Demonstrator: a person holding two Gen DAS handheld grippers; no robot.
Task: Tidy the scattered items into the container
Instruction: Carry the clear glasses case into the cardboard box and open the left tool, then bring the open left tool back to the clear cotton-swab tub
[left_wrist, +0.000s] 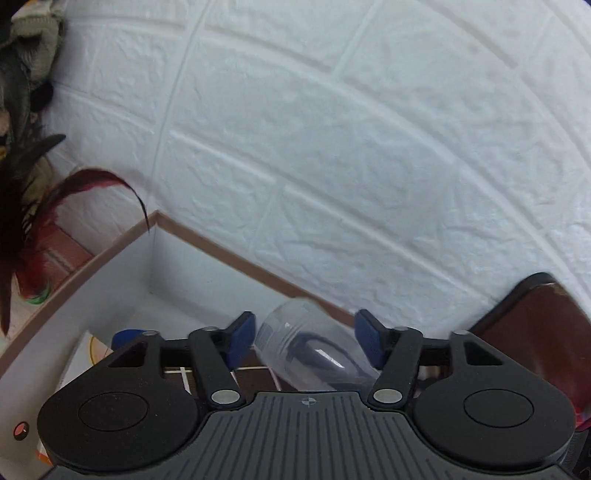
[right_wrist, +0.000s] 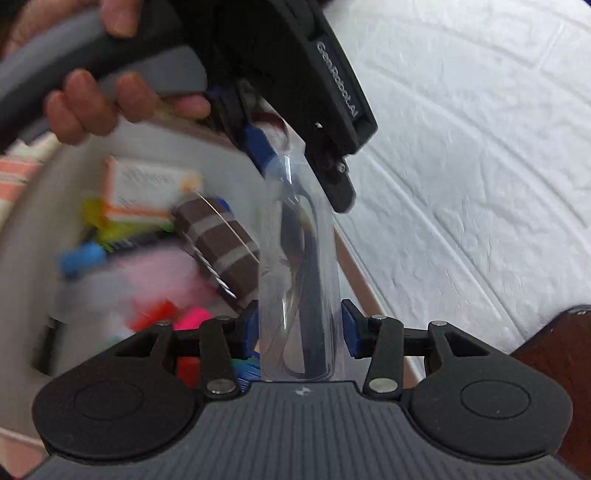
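The step in hand looks like the drop: a clear plastic case (right_wrist: 299, 266) with dark glasses inside it is being let go over the white box (left_wrist: 122, 266), which stands against the white brick-pattern wall (left_wrist: 369, 147).

In the right wrist view the case runs lengthwise between the 2 grippers. The right gripper (right_wrist: 299, 326) has its near end between its blue pads; the jaws stand about half open, with a gap visible on the right side of the case, while on the left I cannot tell whether the pad touches. The left gripper (right_wrist: 295, 166), gripped by a hand (right_wrist: 110, 96), is at the far end of the case.

In the left wrist view the left gripper (left_wrist: 304, 339) is spread wide, both pads clear of the case (left_wrist: 295, 343), which lies tilted between them above the box floor.

The box already holds a brown striped block (right_wrist: 218, 243), an orange-edged carton (right_wrist: 147, 192) and several small bright pieces, blurred. Dark red feathers (left_wrist: 62, 199) hang at the far left outside it.

Next, both grippers should probably draw back and up so the case settles inside the box, near its right wall, without being dragged out.
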